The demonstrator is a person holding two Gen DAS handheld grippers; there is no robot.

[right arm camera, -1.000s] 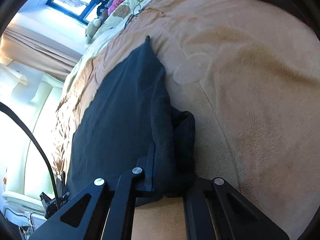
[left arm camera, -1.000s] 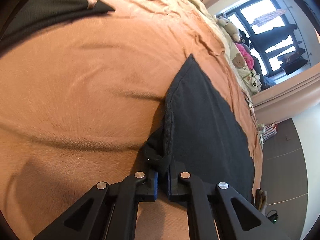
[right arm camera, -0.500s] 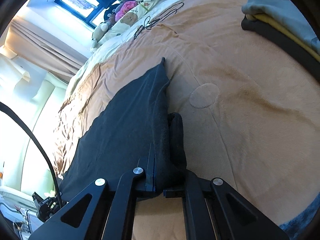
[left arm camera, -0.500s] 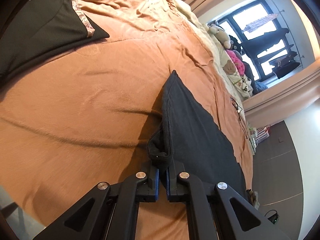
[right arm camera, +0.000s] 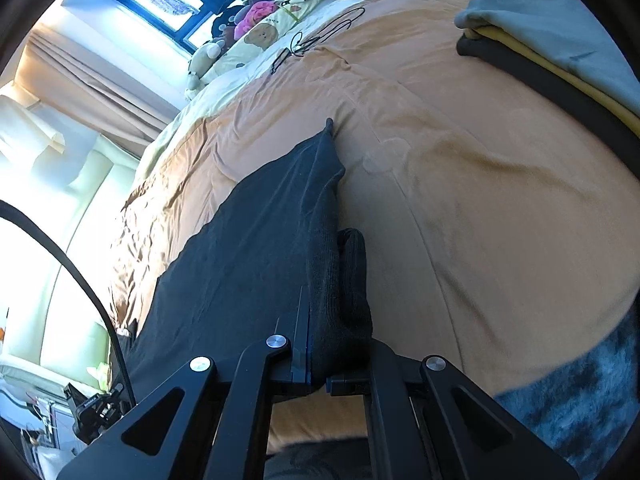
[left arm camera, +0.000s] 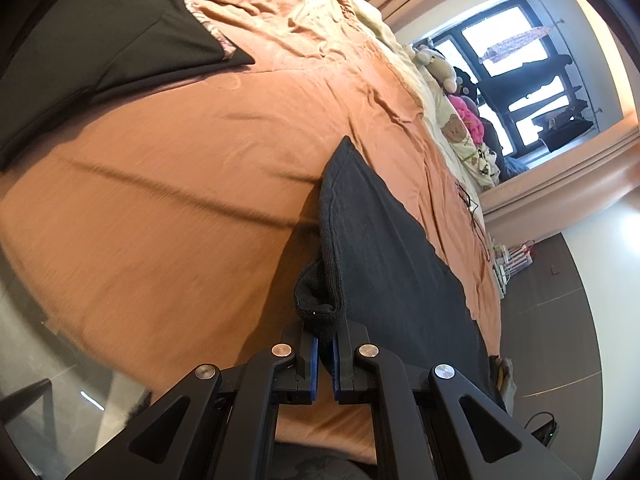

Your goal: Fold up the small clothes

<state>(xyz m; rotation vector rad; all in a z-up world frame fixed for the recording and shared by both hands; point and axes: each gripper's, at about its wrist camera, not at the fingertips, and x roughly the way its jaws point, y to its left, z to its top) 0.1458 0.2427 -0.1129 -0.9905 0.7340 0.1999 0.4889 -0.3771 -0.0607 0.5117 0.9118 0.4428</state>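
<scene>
A dark grey garment stretches between both grippers, held up off the orange bedspread. My left gripper is shut on one bunched ribbed corner of it. In the right wrist view the same dark garment hangs to the left, and my right gripper is shut on its other ribbed corner, whose cloth bulges over the fingers and hides the pads. The garment's far tip points toward the head of the bed.
Another black garment with a patterned band lies at the far left of the bed. A stack of folded clothes sits at the right. Plush toys and pillows line the window side. A black cable lies on the bedspread.
Both grippers have risen and pulled back toward the bed's near edge with the garment still gripped. The bed looks farther away, and more of the floor and the folded stack shows.
</scene>
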